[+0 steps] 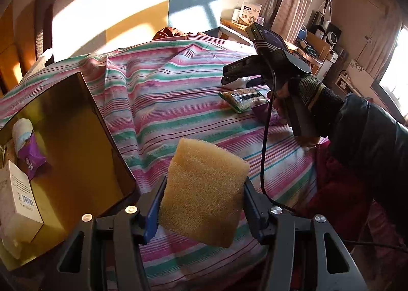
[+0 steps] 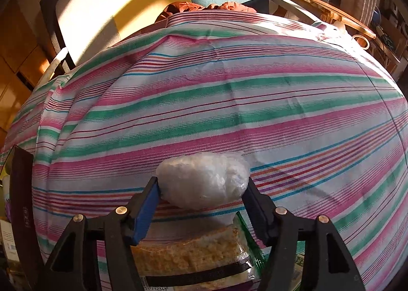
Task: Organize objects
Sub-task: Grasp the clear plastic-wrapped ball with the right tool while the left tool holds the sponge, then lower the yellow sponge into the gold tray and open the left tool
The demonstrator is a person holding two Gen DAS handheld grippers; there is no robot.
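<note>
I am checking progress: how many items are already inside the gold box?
3: a white roll at the back, a purple packet beside it, a white carton nearest. The gold box may hide more.

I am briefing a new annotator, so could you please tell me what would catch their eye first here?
The pink, green and white striped cloth fills both views. Up close, the left gripper clamps a yellow rectangular sponge, beside an open gold box at left. The right gripper holds a clear crumpled plastic bundle above a wrapped cracker packet.

Warm low sunlight, glare on wall point(image 1: 107, 10) — fisheye-bent, dark edges
</note>
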